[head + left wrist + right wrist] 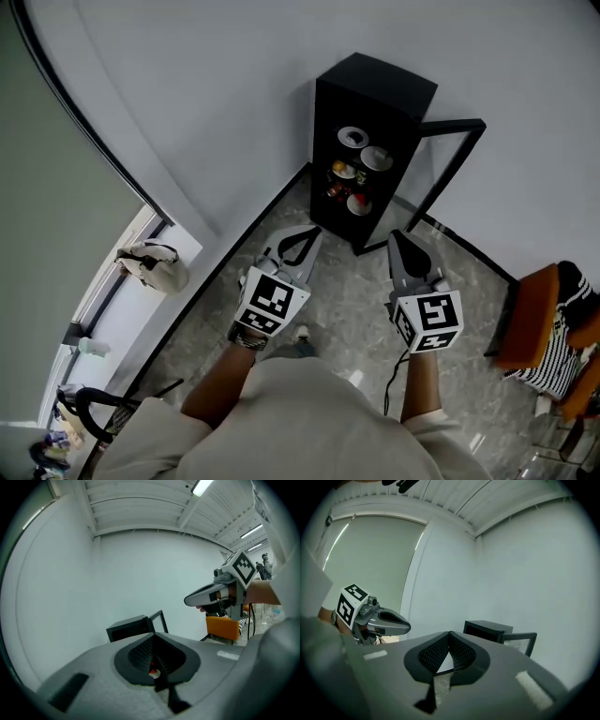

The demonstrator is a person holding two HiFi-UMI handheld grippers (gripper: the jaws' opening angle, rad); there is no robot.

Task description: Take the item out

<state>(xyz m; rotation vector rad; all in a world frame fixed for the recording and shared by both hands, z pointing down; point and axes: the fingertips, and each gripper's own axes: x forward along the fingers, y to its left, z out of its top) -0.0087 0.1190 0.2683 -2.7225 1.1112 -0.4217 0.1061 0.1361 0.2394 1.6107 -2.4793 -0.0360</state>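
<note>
A black cabinet point(375, 94) stands against the white wall with its glass door point(457, 125) swung open to the right. On its shelves sit a white bowl point(352, 137), a plate point(376, 157) and small coloured items point(343, 172). My left gripper point(314, 232) and right gripper point(394, 234) hover side by side over the floor, short of the cabinet, both pointing at it. Both are shut with nothing in them. The cabinet point(129, 629) lies ahead of my left gripper point(153, 637). In the right gripper view the cabinet point(487, 629) sits beyond my right gripper point(449, 634).
An orange chair point(530, 319) with a striped cloth stands at the right. A pale bag point(150, 264) rests on the window sill at the left. The floor is grey stone tile point(347, 291), and a black skirting runs along the wall.
</note>
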